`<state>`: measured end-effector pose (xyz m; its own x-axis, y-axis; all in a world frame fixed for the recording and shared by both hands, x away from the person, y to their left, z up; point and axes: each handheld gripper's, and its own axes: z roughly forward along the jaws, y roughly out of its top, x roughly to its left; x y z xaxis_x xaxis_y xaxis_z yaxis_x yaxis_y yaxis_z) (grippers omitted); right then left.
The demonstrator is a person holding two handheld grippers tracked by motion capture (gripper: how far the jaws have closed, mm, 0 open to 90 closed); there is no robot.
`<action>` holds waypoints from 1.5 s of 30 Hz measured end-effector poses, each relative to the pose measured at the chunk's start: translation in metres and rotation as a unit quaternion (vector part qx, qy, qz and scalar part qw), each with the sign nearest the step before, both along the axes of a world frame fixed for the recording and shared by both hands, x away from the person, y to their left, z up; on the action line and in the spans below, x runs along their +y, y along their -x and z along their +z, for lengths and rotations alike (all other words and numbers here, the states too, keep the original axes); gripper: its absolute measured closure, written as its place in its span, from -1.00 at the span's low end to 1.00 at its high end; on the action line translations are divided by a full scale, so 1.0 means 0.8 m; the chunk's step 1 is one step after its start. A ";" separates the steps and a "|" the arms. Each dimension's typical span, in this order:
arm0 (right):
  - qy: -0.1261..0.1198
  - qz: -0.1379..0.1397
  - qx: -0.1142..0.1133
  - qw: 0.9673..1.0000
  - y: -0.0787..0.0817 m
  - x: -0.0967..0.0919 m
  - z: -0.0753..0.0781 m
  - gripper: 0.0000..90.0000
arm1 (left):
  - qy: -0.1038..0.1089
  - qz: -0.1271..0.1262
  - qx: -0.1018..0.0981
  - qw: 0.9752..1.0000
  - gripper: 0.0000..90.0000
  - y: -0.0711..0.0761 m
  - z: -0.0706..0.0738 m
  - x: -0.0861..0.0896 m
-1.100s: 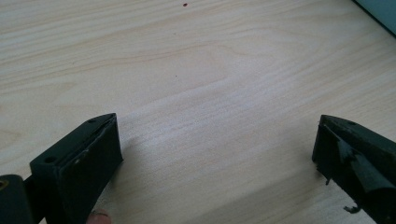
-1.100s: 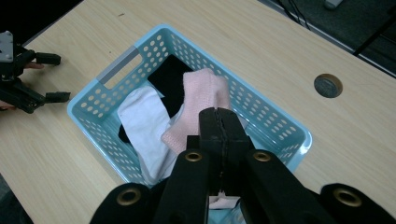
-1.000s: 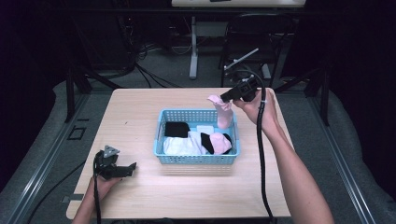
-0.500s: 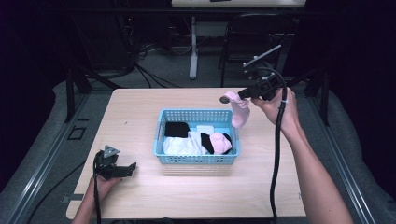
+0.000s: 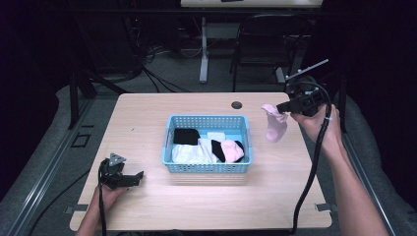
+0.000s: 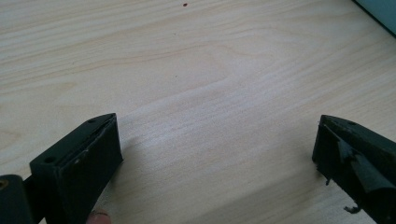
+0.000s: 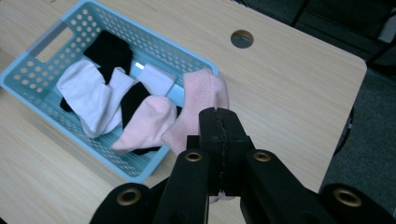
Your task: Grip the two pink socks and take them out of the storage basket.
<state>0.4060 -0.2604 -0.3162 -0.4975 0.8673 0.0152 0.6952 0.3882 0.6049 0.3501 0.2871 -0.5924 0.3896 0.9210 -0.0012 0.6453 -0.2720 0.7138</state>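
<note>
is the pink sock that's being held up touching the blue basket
Apart. In the high view the pink sock hangs from the right hand-held gripper past the blue basket's right end, with bare table showing between them.

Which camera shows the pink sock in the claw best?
The high view: the pink sock hangs whole from the right claw, beside the basket. The right gripper view shows it partly hidden behind the shut jaws.
</note>
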 end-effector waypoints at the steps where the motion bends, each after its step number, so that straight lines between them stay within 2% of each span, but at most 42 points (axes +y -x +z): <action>1: 0.000 -0.005 0.002 1.000 0.001 -0.005 -0.004 1.00 | 0.000 0.000 0.000 1.000 -0.97 0.000 0.000 0.000; 5: 0.004 -0.019 0.016 1.000 0.002 -0.023 -0.025 1.00 | 0.000 0.000 0.000 1.000 -0.98 0.000 0.000 0.000; 6: 0.013 -0.024 0.022 0.999 0.001 -0.029 -0.036 1.00 | -0.001 -0.001 -0.001 1.000 -0.97 0.000 0.000 0.000; 7: 0.013 -0.024 0.022 0.999 0.001 -0.029 -0.036 1.00 | 0.000 0.000 -0.001 1.000 -0.97 0.000 0.000 0.000; 8: 0.004 -0.033 0.027 0.999 0.000 -0.036 -0.050 1.00 | -0.001 -0.001 -0.001 1.000 -0.97 0.000 0.000 0.000; 9: 0.004 -0.033 0.027 0.999 0.000 -0.036 -0.050 1.00 | -0.001 -0.001 -0.001 1.000 -0.97 0.000 0.000 0.000; 10: 0.003 -0.038 0.032 0.999 -0.002 -0.041 -0.067 1.00 | 0.000 0.000 -0.001 1.000 -0.97 0.000 0.000 0.000; 15: -0.002 -0.044 0.059 0.997 -0.005 -0.045 -0.112 1.00 | -0.001 -0.002 0.000 1.000 -0.98 0.000 0.000 0.000; 16: -0.002 -0.044 0.059 0.997 -0.005 -0.045 -0.112 1.00 | -0.001 -0.001 0.000 1.000 -0.98 0.000 0.000 0.000; 17: -0.003 -0.046 0.065 0.997 -0.006 -0.046 -0.123 1.00 | -0.001 -0.001 0.000 1.000 -0.97 0.000 0.000 0.000; 19: -0.007 -0.048 0.081 0.996 -0.009 -0.046 -0.146 1.00 | -0.001 -0.001 0.000 1.000 -0.98 0.000 0.000 0.000; 20: -0.003 -0.046 0.096 0.994 -0.011 -0.046 -0.166 1.00 | -0.001 -0.002 0.000 1.000 -0.98 0.000 0.000 0.000; 22: 0.004 -0.049 0.099 0.994 -0.012 -0.045 -0.172 1.00 | -0.001 -0.002 0.000 1.000 -0.98 -0.001 0.000 0.000; 26: 0.010 -0.047 0.123 0.991 -0.012 -0.043 -0.204 1.00 | -0.001 -0.003 0.001 1.000 -0.98 -0.001 0.000 0.000; 28: 0.012 -0.049 0.123 0.991 -0.012 -0.043 -0.209 1.00 | 0.000 -0.002 0.000 1.000 -0.98 -0.001 0.000 0.000; 30: 0.016 -0.046 0.137 0.989 -0.013 -0.042 -0.218 1.00 | 0.000 -0.002 0.000 1.000 -0.98 -0.001 0.000 0.000; 31: 0.011 -0.050 0.136 0.989 -0.013 -0.042 -0.222 1.00 | 0.000 -0.002 -0.001 1.000 -0.98 -0.001 0.000 0.000; 32: 0.010 -0.046 0.146 0.988 -0.014 -0.043 -0.226 1.00 | 0.000 -0.002 0.000 1.000 -0.98 -0.001 0.000 0.000; 35: 0.002 -0.039 0.155 0.987 -0.015 -0.043 -0.230 0.98 | 0.000 -0.002 0.000 1.000 -0.98 -0.001 0.000 0.000; 36: -0.011 -0.034 0.153 0.988 -0.015 -0.044 -0.229 0.73 | 0.000 -0.003 0.000 1.000 -0.98 -0.001 0.000 0.000; 37: -0.017 -0.037 0.154 0.987 -0.015 -0.043 -0.227 0.56 | -0.001 -0.004 -0.001 1.000 -0.98 -0.001 0.000 0.000; 39: -0.018 -0.035 0.155 0.987 -0.015 -0.044 -0.224 0.48 | -0.002 -0.004 0.000 1.000 -0.98 -0.002 0.000 0.000; 41: -0.028 -0.031 0.143 0.989 -0.013 -0.044 -0.216 0.18 | -0.001 -0.005 0.001 1.000 -0.98 -0.002 0.000 0.000; 42: -0.040 -0.030 0.132 0.990 -0.010 -0.044 -0.208 -0.12 | -0.001 -0.005 0.001 1.000 -0.98 -0.002 0.000 0.000; 43: -0.040 -0.030 0.132 0.990 -0.010 -0.044 -0.208 -0.12 | -0.001 -0.005 0.001 1.000 -0.98 -0.002 0.000 0.000; 44: -0.045 -0.029 0.122 0.991 -0.007 -0.045 -0.200 -0.39 | -0.001 -0.005 0.001 1.000 -0.98 -0.002 0.000 0.000; 45: -0.045 -0.029 0.122 0.991 -0.007 -0.045 -0.200 -0.39 | -0.001 -0.005 0.001 1.000 -0.98 -0.002 0.000 0.000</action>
